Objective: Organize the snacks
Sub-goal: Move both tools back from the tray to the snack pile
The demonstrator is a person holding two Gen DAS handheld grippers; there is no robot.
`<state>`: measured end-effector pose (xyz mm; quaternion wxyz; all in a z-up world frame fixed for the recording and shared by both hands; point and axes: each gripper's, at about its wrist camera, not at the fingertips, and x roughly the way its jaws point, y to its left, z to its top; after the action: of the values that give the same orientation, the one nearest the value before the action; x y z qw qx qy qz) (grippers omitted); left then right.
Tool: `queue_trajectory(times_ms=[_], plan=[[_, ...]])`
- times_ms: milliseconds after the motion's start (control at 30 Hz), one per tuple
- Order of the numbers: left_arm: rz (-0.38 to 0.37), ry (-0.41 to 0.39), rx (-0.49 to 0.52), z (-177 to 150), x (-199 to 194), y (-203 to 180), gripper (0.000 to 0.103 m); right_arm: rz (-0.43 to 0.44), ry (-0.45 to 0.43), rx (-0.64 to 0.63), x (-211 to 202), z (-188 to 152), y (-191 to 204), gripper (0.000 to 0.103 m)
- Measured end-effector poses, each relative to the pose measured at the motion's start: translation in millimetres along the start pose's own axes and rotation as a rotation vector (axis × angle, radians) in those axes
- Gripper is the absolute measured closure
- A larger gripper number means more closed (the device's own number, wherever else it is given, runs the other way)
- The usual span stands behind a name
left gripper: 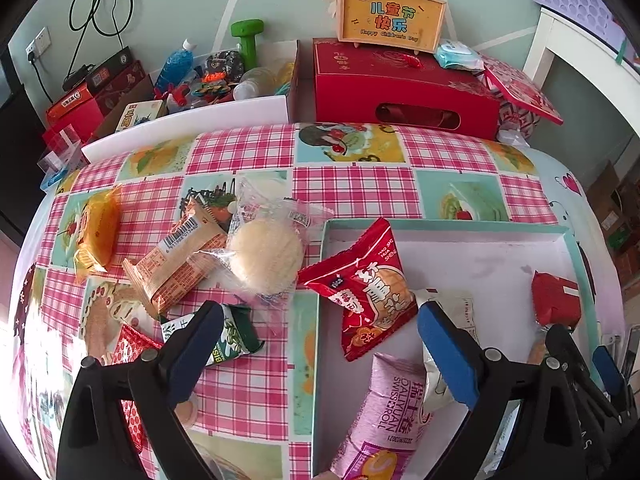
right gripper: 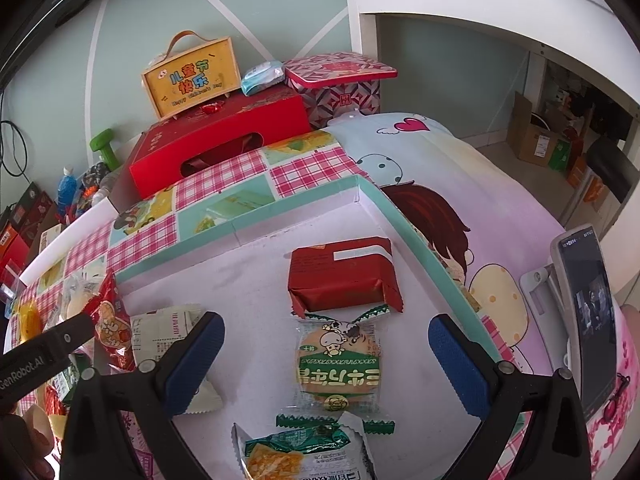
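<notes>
Your left gripper [left gripper: 320, 344] is spread wide, nothing between the pads, hovering over the tray's [left gripper: 440, 226] left edge. That view gets the loose pile on the tablecloth [left gripper: 352, 184] left of the tray: an orange pack [left gripper: 96, 236], a tan barcode pack [left gripper: 176, 260], a clear-wrapped round cake [left gripper: 266, 256] and a green biscuit pack [left gripper: 236, 334] partly behind your left finger. The red bag [left gripper: 368, 288] lies across the tray's left wall, half in, half out, with a pink Swiss roll [left gripper: 384, 412] inside near the front edge (its lower end is cut off).

Your right gripper [right gripper: 326, 364] is also released and empty, over the tray [right gripper: 280, 210] interior. Only this view shows the green-trimmed cookie [right gripper: 340, 364] between the fingers, the dark red block [right gripper: 344, 280] just beyond it, touching its wrapper tip, and a silver-green cracker pack [right gripper: 308, 452] cropped at the bottom. A white wrapper [right gripper: 168, 328] sits half hidden behind your left finger. There's a phone [right gripper: 588, 328] past the tray's right edge.
</notes>
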<state>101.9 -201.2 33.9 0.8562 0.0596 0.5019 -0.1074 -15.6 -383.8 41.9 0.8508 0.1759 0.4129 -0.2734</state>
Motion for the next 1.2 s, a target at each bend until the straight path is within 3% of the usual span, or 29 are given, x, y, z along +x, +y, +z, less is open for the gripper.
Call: queue_trajectory(times_ms=[233,500,900,1200], plan=[[0.05,-0.003,-0.011,-7,-3,26,0.006,0.057,0.026,-0.004,-2,-1,11,0.0],[0.127,-0.018,-0.098,-9,-15,86,0.006,0.122,-0.009,-0.066,-18,-1,43,0.0],[0.25,0.028,-0.258,-39,-15,182,0.006,0.177,0.019,-0.159,-30,-16,94,0.0],[0.264,0.045,-0.349,-57,-21,226,0.006,0.273,0.051,-0.253,-41,-38,148,0.0]])
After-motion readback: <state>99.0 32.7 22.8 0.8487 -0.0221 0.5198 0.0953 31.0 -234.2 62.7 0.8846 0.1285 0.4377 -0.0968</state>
